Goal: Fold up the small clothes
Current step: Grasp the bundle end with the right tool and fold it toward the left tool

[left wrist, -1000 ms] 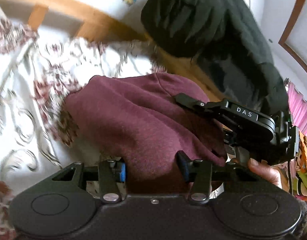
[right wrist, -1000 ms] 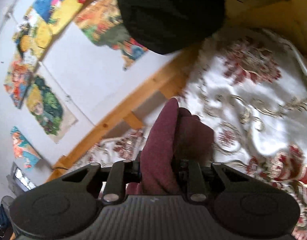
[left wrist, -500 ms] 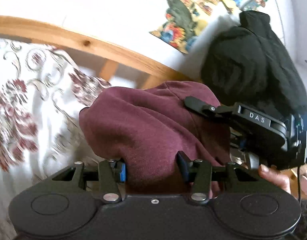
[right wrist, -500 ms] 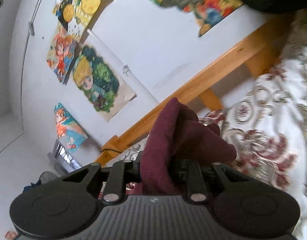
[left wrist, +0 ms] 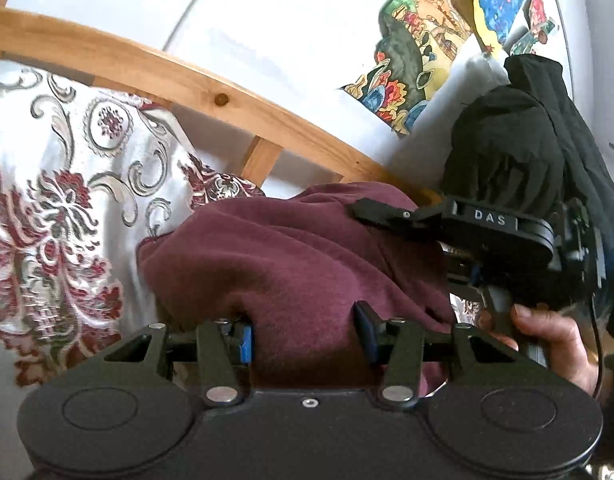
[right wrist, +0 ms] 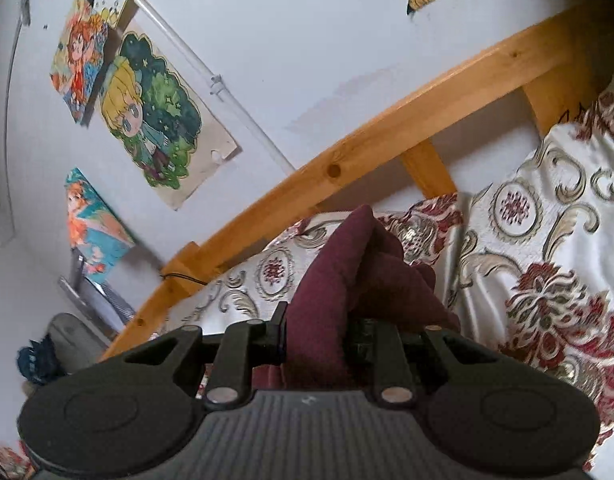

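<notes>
1. Both tongs were clamped on a maroon garment (left wrist: pixel 283 264), which hung bunched between them above a floral bedspread (left wrist: pixel 55 184).
2. The left tongs (left wrist: pixel 303 328) pinched a thick wad of the fleece-like cloth between their pads, seen from the left wrist camera.
3. The right tongs (right wrist: pixel 319 330), held by a hand (left wrist: pixel 547 340) at the frame's edge, gripped a narrower folded ridge of the same garment (right wrist: pixel 347 280).
4. The fabric looked soft, light and limp, likely to sag and slide out of shape unless taken at edges or corners.
5. A wooden bed rail (left wrist: pixel 155 76), a black jacket (left wrist: pixel 531 148) and wall drawings (right wrist: pixel 155 120) stood behind.
</notes>
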Motion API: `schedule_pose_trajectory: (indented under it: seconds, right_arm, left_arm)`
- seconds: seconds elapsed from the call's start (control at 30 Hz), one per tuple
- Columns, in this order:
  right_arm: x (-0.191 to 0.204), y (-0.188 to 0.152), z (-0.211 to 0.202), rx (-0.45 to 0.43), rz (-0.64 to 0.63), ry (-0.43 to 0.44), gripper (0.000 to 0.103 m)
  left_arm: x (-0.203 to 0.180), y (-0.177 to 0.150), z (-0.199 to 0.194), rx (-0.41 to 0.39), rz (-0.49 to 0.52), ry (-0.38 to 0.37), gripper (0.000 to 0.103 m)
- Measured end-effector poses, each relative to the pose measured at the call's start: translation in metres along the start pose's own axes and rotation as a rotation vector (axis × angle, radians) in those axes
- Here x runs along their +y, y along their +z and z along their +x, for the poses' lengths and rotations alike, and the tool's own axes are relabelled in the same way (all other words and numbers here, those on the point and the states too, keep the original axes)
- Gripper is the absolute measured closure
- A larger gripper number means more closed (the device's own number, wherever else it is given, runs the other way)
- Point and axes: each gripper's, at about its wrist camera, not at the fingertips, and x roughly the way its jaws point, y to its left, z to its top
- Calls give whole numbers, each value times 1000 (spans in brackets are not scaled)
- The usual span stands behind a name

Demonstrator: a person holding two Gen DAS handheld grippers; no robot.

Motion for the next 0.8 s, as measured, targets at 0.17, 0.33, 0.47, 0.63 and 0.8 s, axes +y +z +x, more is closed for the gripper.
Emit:
schedule_pose_trajectory:
  seconds: [0.17,0.33,0.47,0.63,0.8]
  right_arm:
    - [-3,2,-17,-55,-23,-31,78]
    - [-16,-1,-24,-67,-27,-65,78]
    - [-30,-14,-24,-45,-18,-99,78]
    - [-41,-18,-27,-38,17,-116,78]
    - [-39,-18,-29,-35,15,-118,78]
  left_arm:
    - [-10,-3,15,-18,5,-43,53]
    - [-13,-14,31,2,10,-54,53]
    - [-9,-22,39,60,-7,-38,53]
    - [-10,-26,45,106,-20,-28,53]
    - [-7,-23,46,129,-81,-29,53]
